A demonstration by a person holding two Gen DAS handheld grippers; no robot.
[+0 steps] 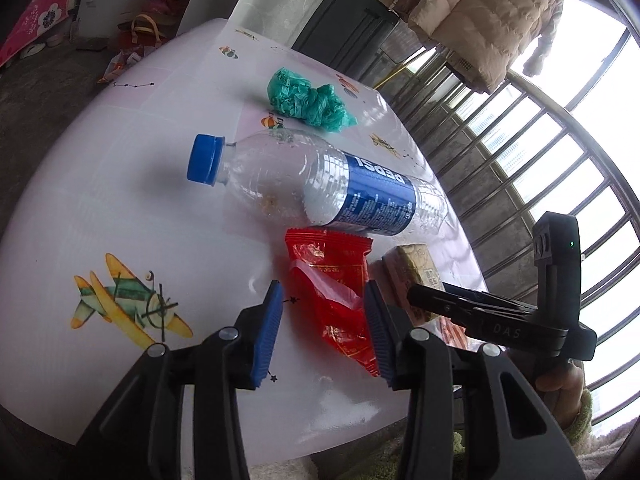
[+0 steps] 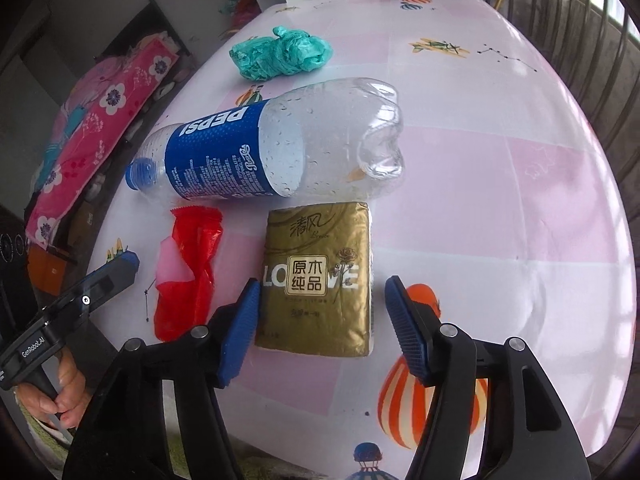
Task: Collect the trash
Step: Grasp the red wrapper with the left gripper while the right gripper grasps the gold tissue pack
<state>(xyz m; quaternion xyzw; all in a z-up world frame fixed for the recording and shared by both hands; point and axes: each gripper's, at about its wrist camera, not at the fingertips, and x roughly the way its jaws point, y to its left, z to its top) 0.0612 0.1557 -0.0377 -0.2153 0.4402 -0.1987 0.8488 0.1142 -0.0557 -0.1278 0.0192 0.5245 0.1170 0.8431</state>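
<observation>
I'm in a home: cartoon-print cloth on the surface (image 2: 500,200), floral quilt (image 2: 92,132) on a bed, puffy coat (image 1: 488,12) hung by barred window (image 1: 560,152).

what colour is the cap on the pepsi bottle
Blue. The cap on the Pepsi bottle shows best in the left wrist view.

Daylight floods in from the barred window (image 1: 532,152) at the right of the left wrist view, where the panes blow out to white. The glossy table cover (image 1: 120,184) picks up soft sheen, and the clear bottle (image 1: 316,184) casts a faint grey shadow toward the left. In the right wrist view the table (image 2: 500,200) is evenly lit, with pale glare near the right edge and a dim room at far left. Both views bend strongly at the edges, with dark vignetted corners. Focus is sharp at the centre; the rims look slightly soft.
</observation>
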